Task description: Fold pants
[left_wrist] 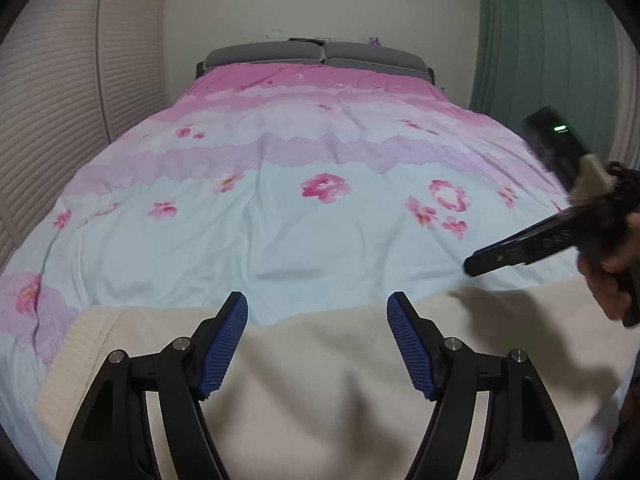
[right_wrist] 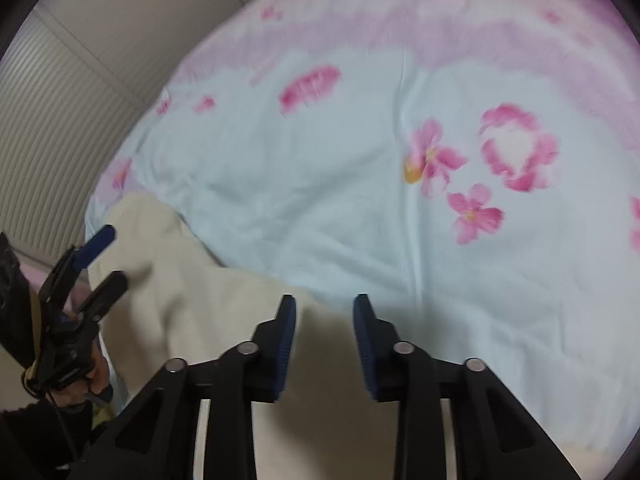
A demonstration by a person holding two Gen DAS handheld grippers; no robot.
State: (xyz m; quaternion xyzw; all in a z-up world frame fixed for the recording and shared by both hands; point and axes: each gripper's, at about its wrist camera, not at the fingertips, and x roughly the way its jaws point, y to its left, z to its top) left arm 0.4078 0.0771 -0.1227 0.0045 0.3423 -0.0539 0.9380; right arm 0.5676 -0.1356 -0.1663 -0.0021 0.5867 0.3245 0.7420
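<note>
Left gripper: jaws spread, nothing between them, poised over cream pants. Right gripper: jaws narrowly apart, empty (view blurred). Pants lie flat along the near edge of the floral bedspread.

Each black tool has ribbed blue pads and silver screws.

Right tongs parted, empty, above cream pants on floral bedspread.
</note>
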